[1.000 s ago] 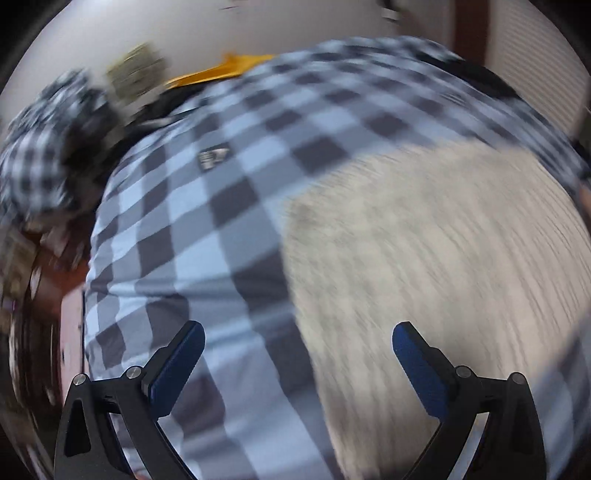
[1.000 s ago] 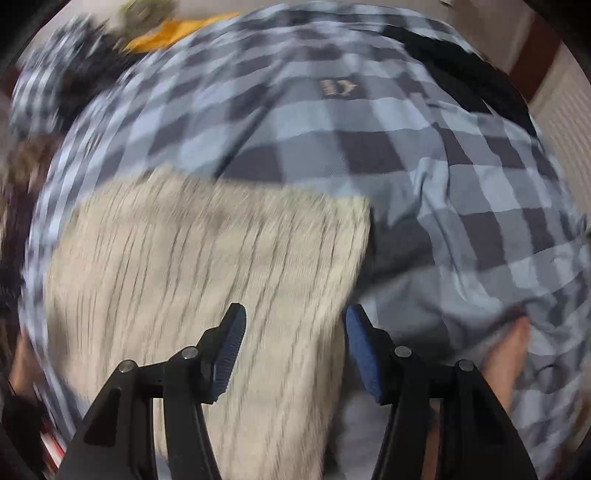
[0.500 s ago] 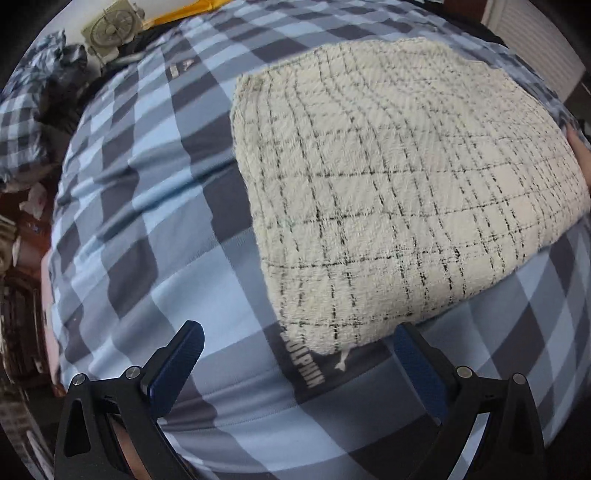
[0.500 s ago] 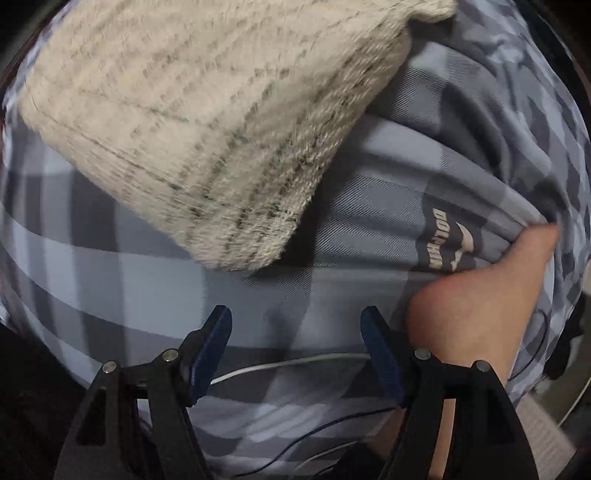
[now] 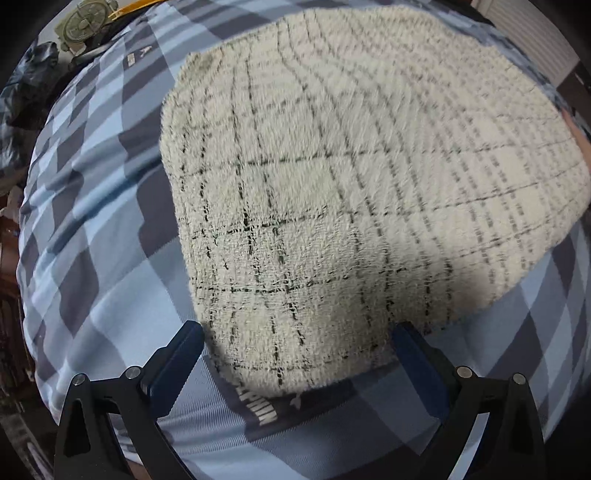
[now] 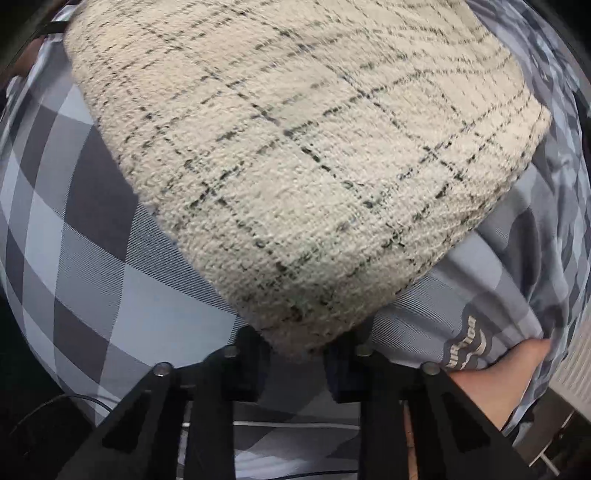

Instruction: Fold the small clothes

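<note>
A cream tweed garment [image 5: 332, 184] with thin dark check lines lies folded flat on a blue-grey checked bed cover [image 5: 92, 221]. My left gripper [image 5: 295, 365] points down and is open; its two blue-padded fingers straddle the garment's near corner without touching it. In the right wrist view another corner of the garment [image 6: 295, 147] reaches between the fingers of my right gripper [image 6: 295, 354]. Its jaws are closing and stand narrow, and the pads pinch the tip of that corner.
The bed cover [image 6: 92, 258] carries a printed logo patch [image 6: 465, 347]. A person's bare skin [image 6: 498, 373] rests on it at the right. A greenish fan [image 5: 85, 26] and a dark crumpled cloth [image 5: 33, 81] lie at the far left. Cables [image 6: 55, 402] run below.
Both grippers came down close to the cream garment, which now fills both views. The right gripper's jaws went from wide apart to narrow around the garment's corner. The left jaws stayed wide.
</note>
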Demonstrator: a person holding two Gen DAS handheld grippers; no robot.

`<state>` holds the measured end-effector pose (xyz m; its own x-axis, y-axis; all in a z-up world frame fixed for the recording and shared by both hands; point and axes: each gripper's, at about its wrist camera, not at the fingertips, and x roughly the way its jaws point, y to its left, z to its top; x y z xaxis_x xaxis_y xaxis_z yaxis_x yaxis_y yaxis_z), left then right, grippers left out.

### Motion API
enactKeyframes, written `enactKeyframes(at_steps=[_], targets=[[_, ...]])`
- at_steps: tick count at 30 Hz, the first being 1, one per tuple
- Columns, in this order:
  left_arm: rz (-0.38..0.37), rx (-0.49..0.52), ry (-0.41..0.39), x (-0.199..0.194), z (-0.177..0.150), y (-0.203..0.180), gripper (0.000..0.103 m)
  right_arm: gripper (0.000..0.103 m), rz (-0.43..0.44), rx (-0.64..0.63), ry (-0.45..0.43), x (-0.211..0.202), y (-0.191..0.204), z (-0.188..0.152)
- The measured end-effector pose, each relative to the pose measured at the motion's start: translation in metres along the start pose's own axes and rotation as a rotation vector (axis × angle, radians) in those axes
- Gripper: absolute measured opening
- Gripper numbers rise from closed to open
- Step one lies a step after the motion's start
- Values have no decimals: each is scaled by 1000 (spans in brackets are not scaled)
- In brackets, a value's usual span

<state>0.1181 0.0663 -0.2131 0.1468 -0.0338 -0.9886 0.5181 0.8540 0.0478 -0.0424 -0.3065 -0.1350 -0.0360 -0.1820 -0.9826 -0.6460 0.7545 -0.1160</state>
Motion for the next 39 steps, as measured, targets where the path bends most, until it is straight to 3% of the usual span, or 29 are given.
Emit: enactKeyframes(at_steps=[3, 4, 7, 9, 10, 12, 15, 17, 18, 19, 20, 21, 22, 23, 25, 28, 31, 34, 37, 39], targets=[[18, -18, 25, 14, -2, 3, 103, 10, -14, 21, 13, 0, -11, -7], [-1, -44, 31, 18, -4, 7, 103, 4, -23, 31, 25, 2, -14, -9], [-46, -116, 53, 24, -5, 17, 103, 2, -29, 83, 54, 11, -32, -21], [-38, -115, 58, 22, -5, 19, 103, 0, -118, 124, 118, 23, -43, -30], [-28, -107, 58, 20, -7, 21, 103, 0, -122, 157, 123, 25, -53, -35], [-1, -96, 47, 9, -8, 25, 103, 0, -49, 311, 107, 19, -80, -47], [31, -106, -8, -11, -7, 41, 103, 0, 70, 492, -54, -13, -108, -49], [77, -151, -49, -25, -8, 55, 103, 1, 138, 532, -176, -33, -108, -39], [102, -174, -74, -31, -4, 63, 103, 3, 157, 530, -219, -39, -104, -32], [122, -190, -111, -39, -1, 67, 103, 13, 173, 521, -260, -45, -98, -23], [126, -196, -146, -47, 3, 67, 103, 36, 188, 508, -299, -49, -90, -12], [121, -195, -173, -51, 8, 62, 103, 52, 200, 495, -335, -52, -80, 3], [105, -183, -205, -56, 13, 55, 103, 82, 204, 488, -364, -55, -76, 16], [93, -166, -224, -61, 18, 48, 103, 87, 203, 483, -398, -58, -68, 30], [72, -123, -245, -60, 36, 21, 103, 87, 222, 471, -437, -69, -51, 61], [-28, -70, -241, -51, 50, -19, 103, 87, 286, 404, -476, -73, -18, 94], [-108, 33, -174, -33, 54, -67, 103, 87, 274, 261, -408, -70, 17, 116], [-33, 150, -129, -2, 46, -82, 103, 87, 173, 124, -273, -36, 29, 132], [-21, 162, -186, 1, 33, -67, 103, 87, 144, 26, -273, -25, 18, 119], [35, 128, -178, 6, 21, -47, 103, 87, 133, 21, -272, -23, 0, 108]])
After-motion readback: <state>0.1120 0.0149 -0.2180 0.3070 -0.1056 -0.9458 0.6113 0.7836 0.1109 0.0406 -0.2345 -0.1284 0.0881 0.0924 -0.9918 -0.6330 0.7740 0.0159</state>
